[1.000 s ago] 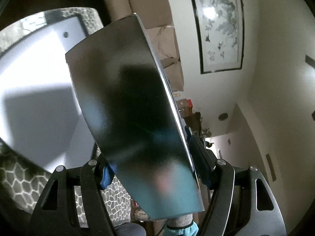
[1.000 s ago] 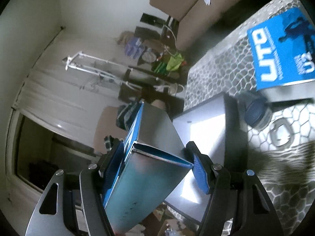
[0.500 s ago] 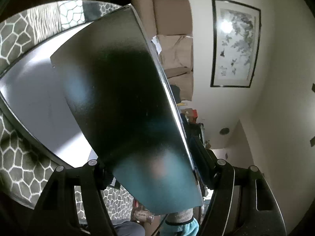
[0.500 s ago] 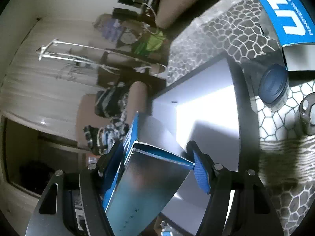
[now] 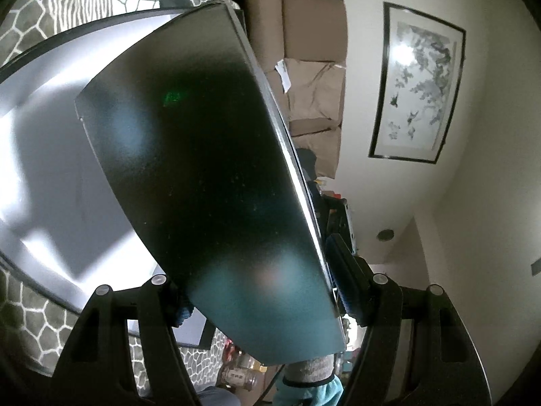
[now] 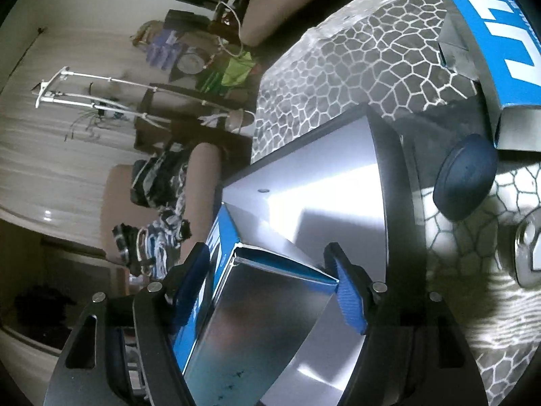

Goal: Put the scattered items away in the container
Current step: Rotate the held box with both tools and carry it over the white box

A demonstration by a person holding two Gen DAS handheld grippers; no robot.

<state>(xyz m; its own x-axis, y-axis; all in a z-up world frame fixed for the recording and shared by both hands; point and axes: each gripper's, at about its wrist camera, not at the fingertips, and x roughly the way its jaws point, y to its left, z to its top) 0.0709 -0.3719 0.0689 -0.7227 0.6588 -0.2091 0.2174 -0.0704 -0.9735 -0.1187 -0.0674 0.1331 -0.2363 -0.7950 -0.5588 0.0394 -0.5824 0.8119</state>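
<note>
Over the grey container (image 6: 341, 182), both hands carry one long blue-and-silver box (image 6: 257, 308) between them, one gripper at each end. Its far end hangs at about eleven o'clock of the bin's pale floor and has not settled yet, as far as I can judge. The left gripper (image 5: 260, 291) is clamped on the box, whose dark face fills its view. The right gripper (image 6: 267, 287) has just been easing its jaws wider; the box is between them, with the right blue pad at its corner and the left pad just beside its blue side, so the grip looks loosened rather than firm. Both grippers tilt down toward the bin. Left to tidy, on the patterned cloth (image 6: 338, 64) at two to three o'clock of the container: a second blue box (image 6: 487, 34), a dark blue lid (image 6: 465, 177) and a metal ring-shaped piece (image 6: 529, 250).
</note>
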